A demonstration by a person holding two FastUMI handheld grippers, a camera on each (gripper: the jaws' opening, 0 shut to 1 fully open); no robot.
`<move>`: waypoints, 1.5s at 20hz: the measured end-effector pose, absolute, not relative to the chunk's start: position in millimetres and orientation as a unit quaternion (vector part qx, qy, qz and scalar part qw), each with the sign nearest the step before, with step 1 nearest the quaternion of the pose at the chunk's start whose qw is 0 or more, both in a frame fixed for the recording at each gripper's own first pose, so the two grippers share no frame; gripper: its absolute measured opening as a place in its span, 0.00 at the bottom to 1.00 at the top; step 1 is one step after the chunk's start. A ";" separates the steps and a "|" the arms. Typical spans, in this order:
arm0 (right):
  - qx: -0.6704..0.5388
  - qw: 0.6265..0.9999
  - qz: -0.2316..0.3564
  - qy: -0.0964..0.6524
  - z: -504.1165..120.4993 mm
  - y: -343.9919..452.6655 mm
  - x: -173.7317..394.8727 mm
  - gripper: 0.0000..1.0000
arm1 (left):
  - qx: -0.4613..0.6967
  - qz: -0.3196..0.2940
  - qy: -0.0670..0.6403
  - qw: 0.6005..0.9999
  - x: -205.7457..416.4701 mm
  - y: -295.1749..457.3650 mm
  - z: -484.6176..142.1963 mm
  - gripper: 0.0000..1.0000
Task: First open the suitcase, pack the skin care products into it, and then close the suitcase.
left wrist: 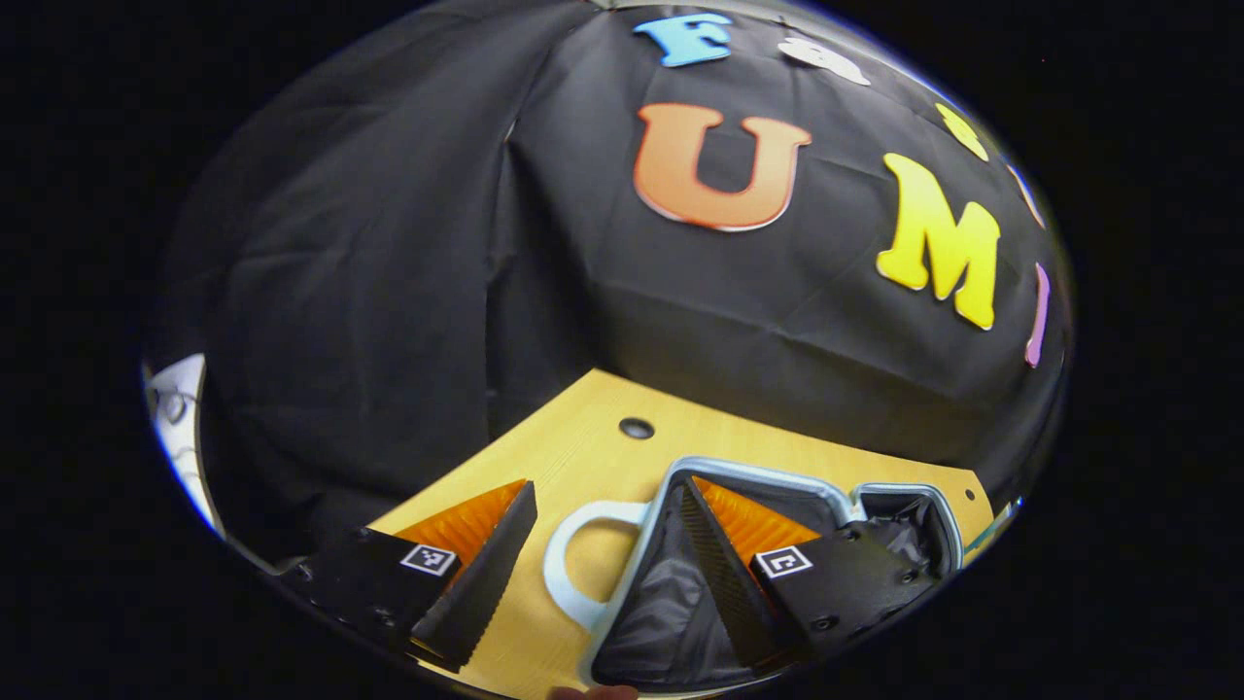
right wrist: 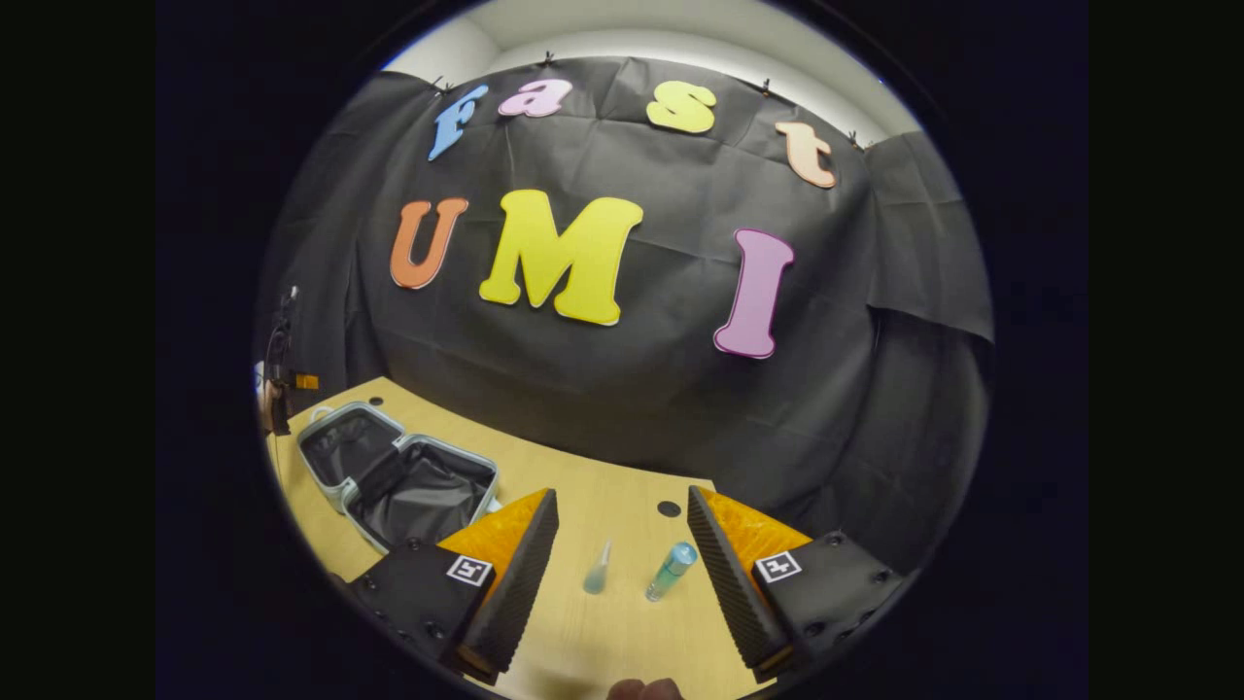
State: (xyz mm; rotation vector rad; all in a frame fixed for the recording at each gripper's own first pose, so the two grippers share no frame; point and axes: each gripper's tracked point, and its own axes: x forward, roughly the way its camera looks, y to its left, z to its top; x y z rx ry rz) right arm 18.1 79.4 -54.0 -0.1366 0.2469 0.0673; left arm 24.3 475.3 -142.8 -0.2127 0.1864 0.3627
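Hovering low over the wooden tabletop [right wrist: 583, 486], both tongs stand wide apart and hold nothing. The left tongs [left wrist: 607, 569] point toward the booth's back wall, with one finger above bare wood and the other above the dark lining of the open suitcase [left wrist: 671, 593], whose white handle [left wrist: 573, 564] lies between the fingers. In the right gripper view the suitcase [right wrist: 398, 476] lies open flat, both halves showing their dark lining, well off to the left of the right tongs [right wrist: 622, 574]. Between those spread fingers two skin care items rest on the wood: a small clear bottle [right wrist: 597, 572] and, just beside it, a blue-green bottle [right wrist: 671, 570], both outside the suitcase. A bit of a hand shows at the bottom edge of each view.
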 end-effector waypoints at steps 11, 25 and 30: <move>-0.003 0.993 0.017 0.113 -68.2 6.8 20.3 0.80 | 0.029 0.140 -0.004 0.990 -14.8 203.5 -2.0 1.00; -0.009 0.988 0.000 0.155 -121.0 -102.3 8.9 0.80 | 0.014 -0.066 0.132 0.989 -0.8 -93.9 -132.5 0.99; 0.002 0.984 0.013 0.178 -136.6 -117.2 5.9 0.79 | 0.015 -0.114 0.193 0.974 19.9 -149.5 -198.1 0.99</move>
